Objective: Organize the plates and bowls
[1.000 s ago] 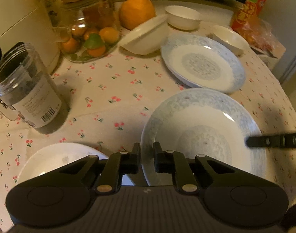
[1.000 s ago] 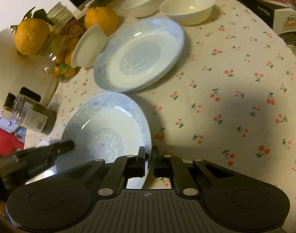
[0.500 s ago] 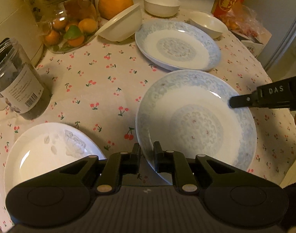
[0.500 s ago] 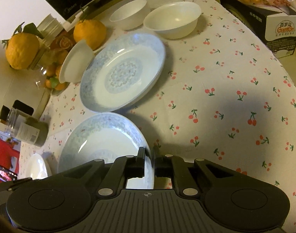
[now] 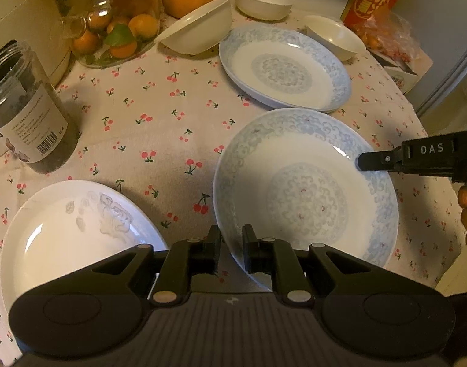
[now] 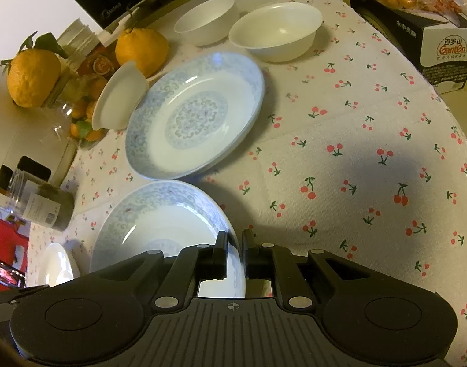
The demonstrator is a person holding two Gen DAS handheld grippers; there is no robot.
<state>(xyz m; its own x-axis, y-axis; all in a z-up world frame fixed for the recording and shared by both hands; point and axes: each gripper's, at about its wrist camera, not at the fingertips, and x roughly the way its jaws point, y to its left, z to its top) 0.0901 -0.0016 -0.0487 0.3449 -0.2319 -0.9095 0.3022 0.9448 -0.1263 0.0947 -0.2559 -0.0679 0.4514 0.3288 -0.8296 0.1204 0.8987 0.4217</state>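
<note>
While the left hand-held gripper (image 5: 230,252) pinches the near rim of the glossy blue-patterned plate (image 5: 306,189), a second patterned plate (image 5: 283,68) lies at 12 o'clock, bare cherry-print counter (image 5: 160,116) at 10. From the right wrist, the right hand-held gripper (image 6: 235,255) clamps that plate's (image 6: 160,223) opposite rim; open cloth spreads toward 2 o'clock, white bowls (image 6: 276,30) beyond.
</note>
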